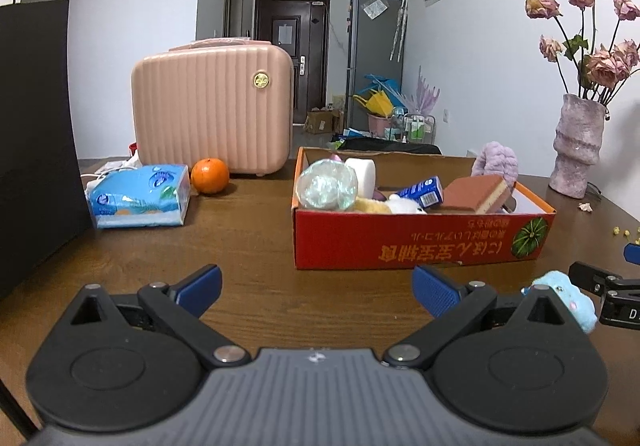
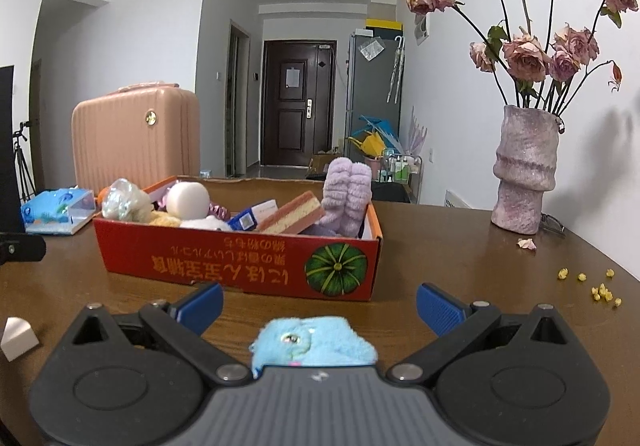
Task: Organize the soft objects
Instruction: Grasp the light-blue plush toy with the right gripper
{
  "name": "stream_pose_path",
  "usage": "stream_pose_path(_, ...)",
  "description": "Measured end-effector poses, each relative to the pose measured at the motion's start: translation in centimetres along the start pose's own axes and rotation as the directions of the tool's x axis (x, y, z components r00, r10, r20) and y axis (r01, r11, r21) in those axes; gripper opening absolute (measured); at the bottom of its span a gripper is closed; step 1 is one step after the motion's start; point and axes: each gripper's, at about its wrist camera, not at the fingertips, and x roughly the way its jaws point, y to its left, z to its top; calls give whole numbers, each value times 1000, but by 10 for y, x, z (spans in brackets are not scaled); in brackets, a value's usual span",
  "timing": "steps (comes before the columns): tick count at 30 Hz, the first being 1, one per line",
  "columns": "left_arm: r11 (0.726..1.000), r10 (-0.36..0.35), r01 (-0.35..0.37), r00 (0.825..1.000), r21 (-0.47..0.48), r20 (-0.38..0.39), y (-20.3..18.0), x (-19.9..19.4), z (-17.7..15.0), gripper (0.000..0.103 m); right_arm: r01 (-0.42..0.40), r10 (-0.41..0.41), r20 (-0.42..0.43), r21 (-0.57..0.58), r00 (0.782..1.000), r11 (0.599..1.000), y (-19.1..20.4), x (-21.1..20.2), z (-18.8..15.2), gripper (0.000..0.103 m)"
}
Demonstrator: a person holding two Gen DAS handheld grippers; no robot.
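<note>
Grippers: left gripper (image 1: pixel 316 288) and right gripper (image 2: pixel 319 304), both spread wide, grasping nothing. One fluffy light-blue plush toy (image 2: pixel 314 342) lies between the right fingers, before one red cardboard box (image 2: pixel 240 266).

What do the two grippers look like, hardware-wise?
Both match. The left gripper and right gripper each have a ribbed grey body, two round black housings with triangular cut-outs, black linkage arms on silver pivot pins, and blue textured finger pads. A small white logo marks the grey body. No cables, sleeves or hands show.
</note>
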Motion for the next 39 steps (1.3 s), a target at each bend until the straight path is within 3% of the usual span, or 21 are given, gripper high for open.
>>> stream_pose_path(12, 1000, -12, 12, 998, 1, -59, 1, 3, -9, 103, 19, -21, -88, -22, 996, 1000, 3, 6, -11, 103)
stream_pose_path(20, 1000, -18, 15, 993, -19, -121, 5, 14, -10, 103, 1, 0, -220, 7, 975, 1000, 2, 32, -19, 103)
stream_pose_path(26, 1000, -10, 8, 990, -14, -138, 4, 17, -12, 103, 5, 12, -274, 61, 962, 998, -4, 47, -20, 103)
stream_pose_path(39, 1000, -3, 0, 987, -17, -159, 5, 22, -13, 103, -9, 26, -300, 60, 954, 998, -2, 65, -19, 75)
